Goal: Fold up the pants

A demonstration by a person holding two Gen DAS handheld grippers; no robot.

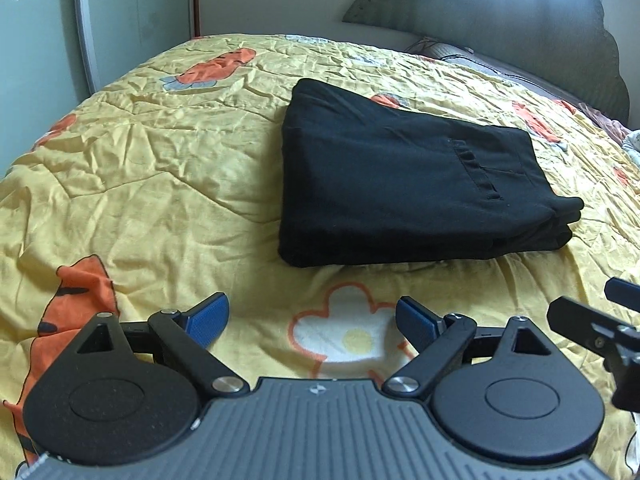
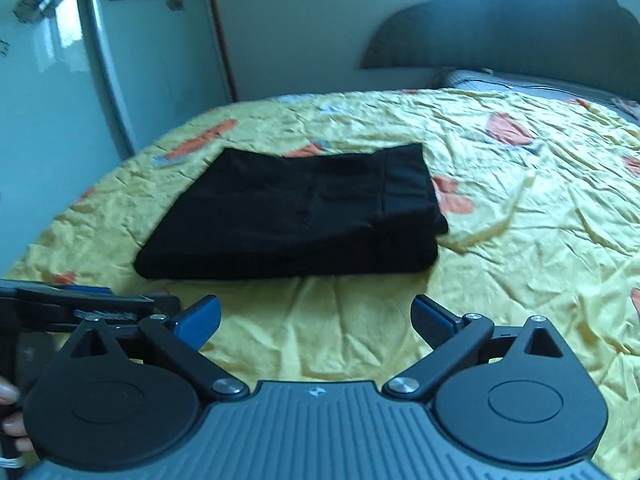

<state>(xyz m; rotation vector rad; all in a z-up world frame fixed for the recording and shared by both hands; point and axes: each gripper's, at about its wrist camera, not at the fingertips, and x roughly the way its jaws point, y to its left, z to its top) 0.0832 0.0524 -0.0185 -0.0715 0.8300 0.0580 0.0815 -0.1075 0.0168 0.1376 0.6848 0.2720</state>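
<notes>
Yellow quilted cotton, crumpled and printed with orange carrots and white flowers, covers the bed (image 1: pixel 160 168) and fills most of both views.

Seen from the left wrist camera, pale green wardrobe doors (image 1: pixel 44 40) stand at the upper left of the frame. Right of centre lie the black pants (image 1: pixel 400 184), folded into a thick, flat rectangle, with stacked layers showing at its lower right corner and a stitched pocket seam on the top face. A scalloped grey-green headboard (image 1: pixel 520 20) rises at the upper right, with a pillow (image 1: pixel 448 50) just below it. Along the bottom edge the left tongs (image 1: pixel 312 320) stand wide apart, their blue pads (image 1: pixel 208 316) over bare quilt and a white flower print, nothing between them and well short of the pants. At the lower right edge part of the right tongs (image 1: pixel 592 324) pokes into view.

Seen from the right wrist camera, which is somewhat blurred, the wardrobe doors (image 2: pixel 60 80) with dark flower decals occupy the upper left. At the lower left edge sit the left tongs (image 2: pixel 80 300), seen side on, with fingertips (image 2: pixel 8 394) of a hand behind them. The pants (image 2: pixel 296 216) lie left of centre on the quilt (image 2: pixel 520 220). The right tongs (image 2: pixel 316 316) at the bottom are spread wide, empty, over plain yellow fabric just in front of the pants, not touching them. The headboard (image 2: pixel 520 28) closes the upper right.
</notes>
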